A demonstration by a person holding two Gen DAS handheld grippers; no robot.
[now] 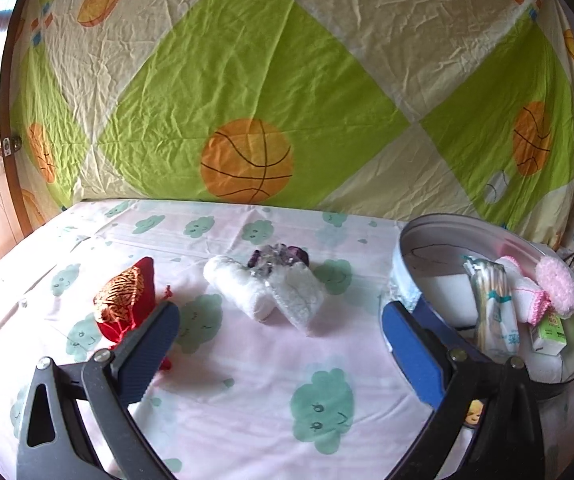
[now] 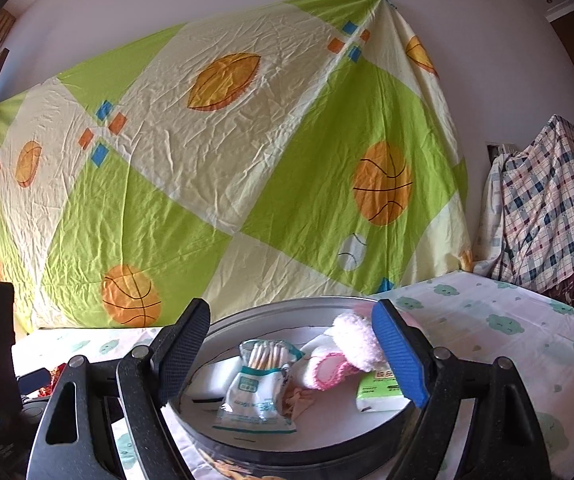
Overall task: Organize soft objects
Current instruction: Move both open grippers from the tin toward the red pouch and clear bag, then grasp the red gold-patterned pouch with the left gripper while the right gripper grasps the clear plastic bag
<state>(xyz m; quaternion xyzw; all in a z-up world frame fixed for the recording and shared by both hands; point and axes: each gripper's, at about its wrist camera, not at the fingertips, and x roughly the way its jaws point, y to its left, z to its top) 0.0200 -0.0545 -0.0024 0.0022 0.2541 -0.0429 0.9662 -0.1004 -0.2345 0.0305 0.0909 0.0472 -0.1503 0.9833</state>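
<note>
Both grippers gape empty above the cloud-print sheet, ball-patterned cloth behind.

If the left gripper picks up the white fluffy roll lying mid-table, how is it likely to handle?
The white fluffy roll looks plush, so it would probably squash between the pads and weigh little. Being cylindrical, it may roll if nudged sideways. It lies against the fuzzy white piece with purple trim, which might drag along. The left gripper stands open.
</note>
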